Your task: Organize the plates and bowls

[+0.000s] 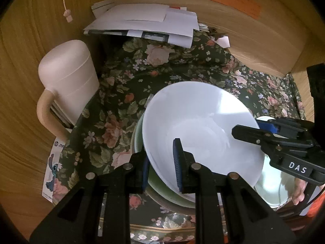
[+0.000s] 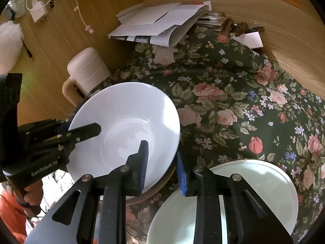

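Observation:
A white bowl point(image 1: 203, 126) lies tilted in a green bowl point(image 1: 162, 191), which sits on a tan-rimmed dish point(image 2: 154, 193) on the floral cloth. My left gripper point(image 1: 160, 152) is shut on the white bowl's near rim, one pad outside and one inside. My right gripper point(image 2: 161, 150) straddles the opposite rim of the white bowl point(image 2: 126, 122); a slim gap shows beside its outer pad, so it is open. Each gripper also shows in the other's view: the right gripper point(image 1: 251, 127) and the left gripper point(image 2: 81, 130). A pale green plate point(image 2: 264, 185) lies beside the stack.
A cream lidded jug point(image 1: 67, 77) with a handle stands against the left wooden wall point(image 1: 24, 61). A pile of papers point(image 1: 146, 22) fills the back corner. The floral cloth point(image 2: 233, 101) spreads bare to the right. A person's hand point(image 2: 30, 195) holds the left gripper.

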The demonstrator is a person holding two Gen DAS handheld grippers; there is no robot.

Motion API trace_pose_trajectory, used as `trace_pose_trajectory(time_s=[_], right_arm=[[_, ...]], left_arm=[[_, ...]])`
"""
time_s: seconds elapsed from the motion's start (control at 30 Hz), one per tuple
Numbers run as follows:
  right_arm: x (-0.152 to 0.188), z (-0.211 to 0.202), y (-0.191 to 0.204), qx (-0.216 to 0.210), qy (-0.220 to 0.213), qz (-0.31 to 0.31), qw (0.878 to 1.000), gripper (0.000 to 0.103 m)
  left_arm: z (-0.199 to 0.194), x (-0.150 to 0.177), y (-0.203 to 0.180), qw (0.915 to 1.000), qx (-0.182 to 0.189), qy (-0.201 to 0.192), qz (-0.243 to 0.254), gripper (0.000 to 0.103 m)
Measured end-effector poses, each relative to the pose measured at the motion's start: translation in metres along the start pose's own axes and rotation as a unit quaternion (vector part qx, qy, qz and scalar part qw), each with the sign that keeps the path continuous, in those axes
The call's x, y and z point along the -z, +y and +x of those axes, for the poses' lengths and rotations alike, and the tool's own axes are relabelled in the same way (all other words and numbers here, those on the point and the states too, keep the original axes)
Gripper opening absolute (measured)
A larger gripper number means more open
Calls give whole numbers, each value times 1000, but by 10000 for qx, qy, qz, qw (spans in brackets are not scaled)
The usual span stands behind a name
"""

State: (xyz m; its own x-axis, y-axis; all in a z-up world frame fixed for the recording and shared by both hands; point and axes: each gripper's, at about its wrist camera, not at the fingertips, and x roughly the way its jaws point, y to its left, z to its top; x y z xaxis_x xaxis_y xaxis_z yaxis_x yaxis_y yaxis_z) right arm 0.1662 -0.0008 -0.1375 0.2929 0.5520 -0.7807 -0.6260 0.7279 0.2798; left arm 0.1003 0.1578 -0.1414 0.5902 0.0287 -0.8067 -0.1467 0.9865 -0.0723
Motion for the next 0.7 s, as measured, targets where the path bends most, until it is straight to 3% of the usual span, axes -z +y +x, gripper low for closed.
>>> trace_pose_trajectory(time_s=[0.3,0.53,0.6,0.67,0.7], right_arm=[[-1,-9,4,42,-160,-38,9999,41],[1,-11,0,26,-146,60,9999,43],[1,-12,-1,34,-149,60,9999,44],[2,-12,-1,33,-149,66,9999,46],[2,-12,-1,36,-152,77,9998,47]], left_arm=[[-4,-6,5,10000,48,23,-71,21],[-11,-10,6,10000,-3,58,-80,22],[-18,-10,6,9999,-103,-90,-68,33],[-29,-10,5,9989,-249,-398,50,56],[-33,-10,5,9983,-291,-492,84,59]])
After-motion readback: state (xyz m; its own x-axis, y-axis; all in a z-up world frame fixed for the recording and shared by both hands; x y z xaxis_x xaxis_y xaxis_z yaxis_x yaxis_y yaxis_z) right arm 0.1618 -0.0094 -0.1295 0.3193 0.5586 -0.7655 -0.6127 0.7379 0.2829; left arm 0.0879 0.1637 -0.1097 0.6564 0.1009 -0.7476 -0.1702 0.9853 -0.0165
